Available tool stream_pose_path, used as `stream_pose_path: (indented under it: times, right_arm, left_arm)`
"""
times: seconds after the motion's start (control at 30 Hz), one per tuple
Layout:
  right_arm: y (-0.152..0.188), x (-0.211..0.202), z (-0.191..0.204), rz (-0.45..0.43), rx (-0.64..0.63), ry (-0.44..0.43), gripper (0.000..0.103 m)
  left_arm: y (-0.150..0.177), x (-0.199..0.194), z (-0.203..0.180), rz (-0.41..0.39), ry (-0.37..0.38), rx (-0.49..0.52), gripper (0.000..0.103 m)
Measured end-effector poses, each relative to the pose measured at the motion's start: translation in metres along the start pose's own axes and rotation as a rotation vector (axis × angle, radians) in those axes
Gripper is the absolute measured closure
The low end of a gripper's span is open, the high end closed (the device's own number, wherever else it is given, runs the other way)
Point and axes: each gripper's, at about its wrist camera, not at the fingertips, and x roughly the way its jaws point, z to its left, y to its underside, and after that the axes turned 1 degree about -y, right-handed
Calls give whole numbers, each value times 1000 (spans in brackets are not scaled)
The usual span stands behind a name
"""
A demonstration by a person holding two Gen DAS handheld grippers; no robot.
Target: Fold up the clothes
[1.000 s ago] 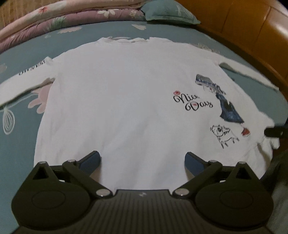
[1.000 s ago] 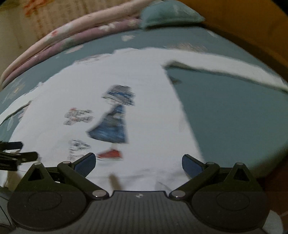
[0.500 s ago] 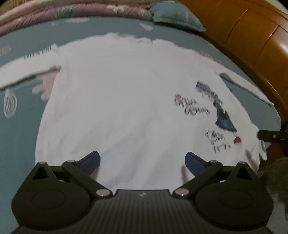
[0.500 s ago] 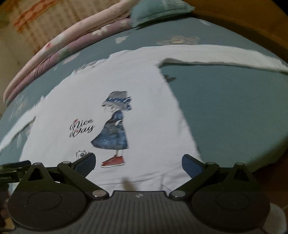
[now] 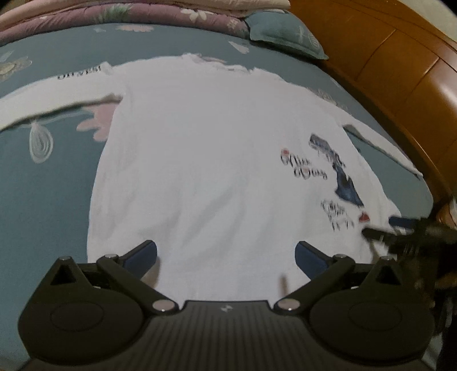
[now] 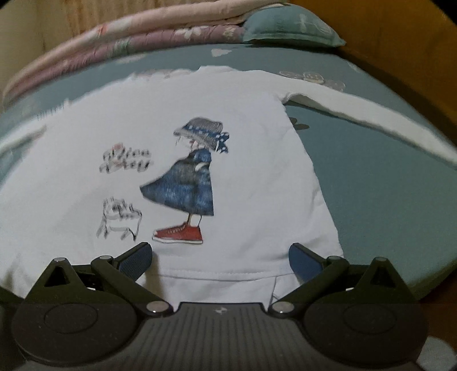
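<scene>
A white long-sleeved shirt (image 5: 205, 159) lies flat, front up, on a teal bed sheet, both sleeves spread out sideways. Its print of a girl in a blue dress (image 6: 188, 182) sits near the hem on the right side. My left gripper (image 5: 225, 254) is open, hovering over the hem near its left half with nothing between the fingers. My right gripper (image 6: 220, 256) is open too, just above the hem's right corner, below the red shoe of the print. The right gripper (image 5: 400, 228) also shows blurred at the right edge of the left wrist view.
The teal flowered sheet (image 5: 45, 182) covers the bed. Folded pink and mauve quilts (image 6: 120, 42) and a teal pillow (image 6: 288, 25) lie at the far end. A wooden headboard (image 5: 400, 68) runs along the right side. The bed's near edge drops off at the lower right (image 6: 400, 288).
Both grippers have shifted right and closer to the hem. The right gripper's view has swung so that the girl print is centred. Both stay open.
</scene>
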Motion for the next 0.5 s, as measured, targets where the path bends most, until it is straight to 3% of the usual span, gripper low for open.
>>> stream_pose_path:
  times: [0.2,0.37,0.4,0.5]
  right_arm:
    - [2,1,4,-6,-30,19,0]
    - [4,-1,5,-11,-36,19,0]
    - [3,-2,5,-4,-32,18,0]
    - [-12,-3,10,49,-20,-54,0]
  left_arm:
    - [-10,32,-40,26,50,96,1]
    - [19,41,-77,54,-54,356,1]
    - [24,39,-79,64,-47,379,1]
    - [21,26,-71,73,-5,351,1]
